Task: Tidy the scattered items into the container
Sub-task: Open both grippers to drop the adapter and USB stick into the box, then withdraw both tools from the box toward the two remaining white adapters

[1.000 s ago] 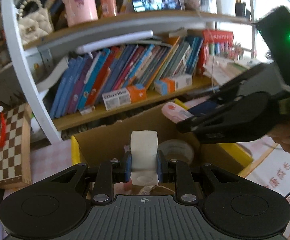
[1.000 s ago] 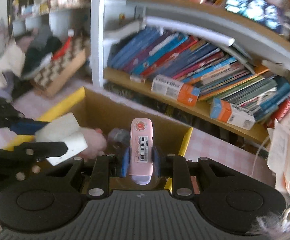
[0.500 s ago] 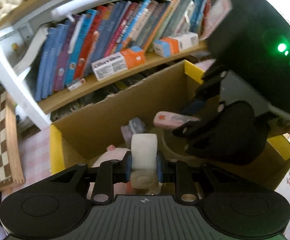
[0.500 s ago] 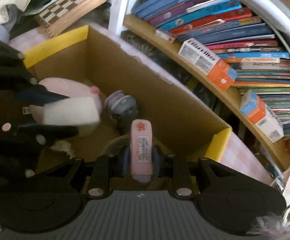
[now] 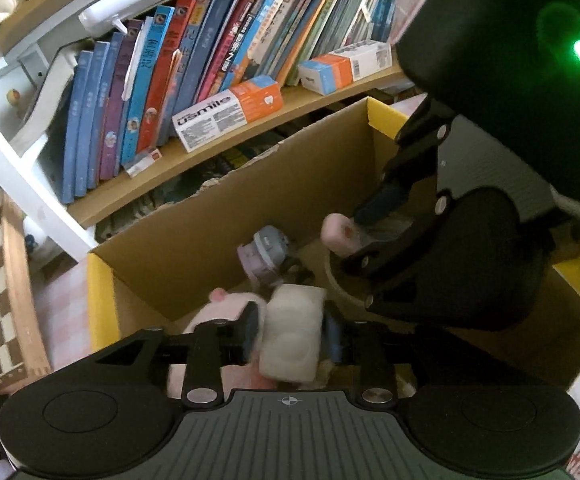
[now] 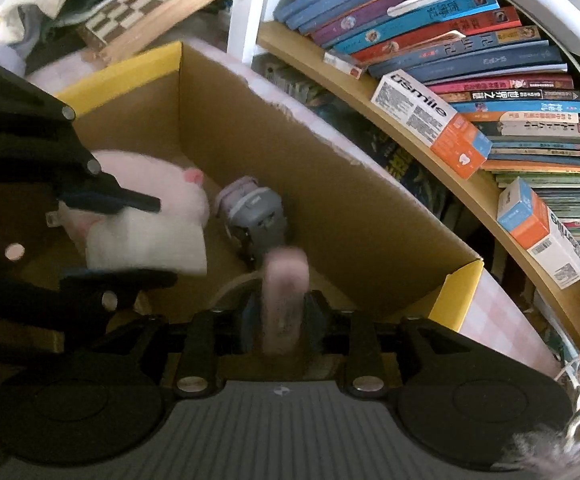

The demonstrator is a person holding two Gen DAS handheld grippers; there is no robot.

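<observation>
Over the box, both opening tools release: left white block, right pink tube.

— Any writing you can read?
— "usmile", on the white-and-orange box lying on the wooden shelf. The book spines carry Chinese characters, too small to make out.

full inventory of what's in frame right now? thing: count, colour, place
cardboard box: 1, brown with yellow rim, below the shelf
plush toy: 1, pink, in box
grey gadget: 1, grey, in box beside plush
white block: 1, between left jaws
pink tube: 1, between right jaws
boxes: 2, white-orange, on shelf
books: many, mixed, on shelf
chessboard: 1, left of box
left gripper: jaws just opening, gaps beside block
right gripper: jaws just opening, tube blurred
</observation>
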